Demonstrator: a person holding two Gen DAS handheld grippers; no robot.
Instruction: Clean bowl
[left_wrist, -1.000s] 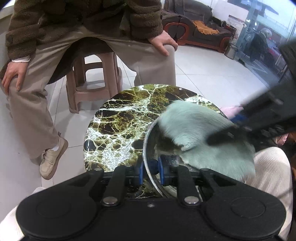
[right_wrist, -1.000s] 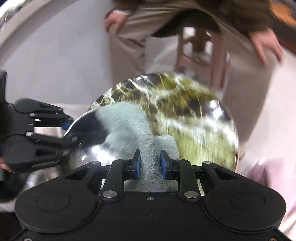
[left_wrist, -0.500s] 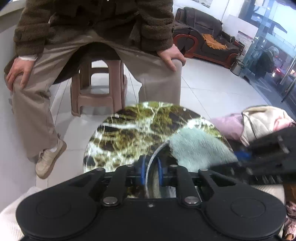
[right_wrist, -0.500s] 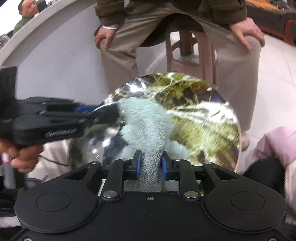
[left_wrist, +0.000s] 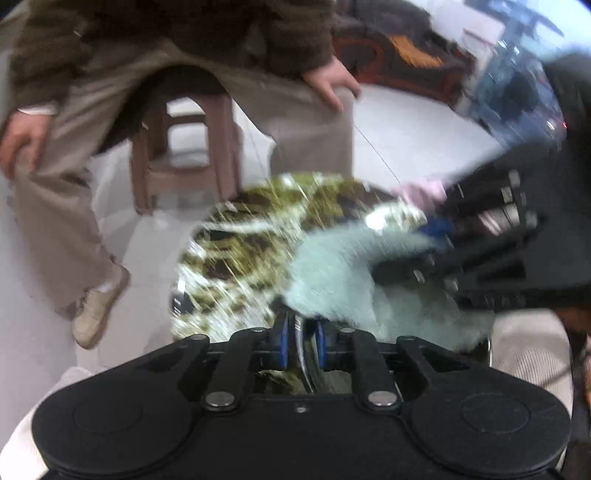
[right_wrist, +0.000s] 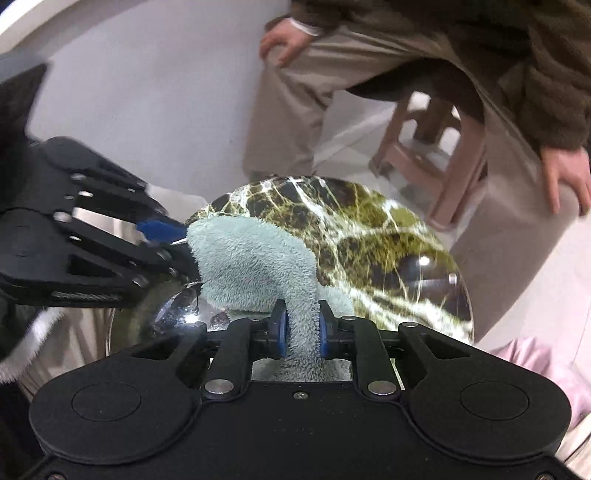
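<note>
Since the earlier frame the cloth (right_wrist: 255, 266) has swept across toward the left gripper (left_wrist: 301, 343), whose fingers, easing apart, pinch the bowl (right_wrist: 173, 314) by its thin rim over the bench (right_wrist: 388, 240). Polished steel looks light, stiff and slippery. The right gripper (right_wrist: 301, 332), loosening slightly, clamps the soft cloth.

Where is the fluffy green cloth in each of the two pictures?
Left wrist view: the fluffy pale green cloth lies right of centre, over the shiny metal bowl.
Right wrist view: it sits in the middle, pinched by the right gripper.
Shared landmark: the round green marble table.
</note>
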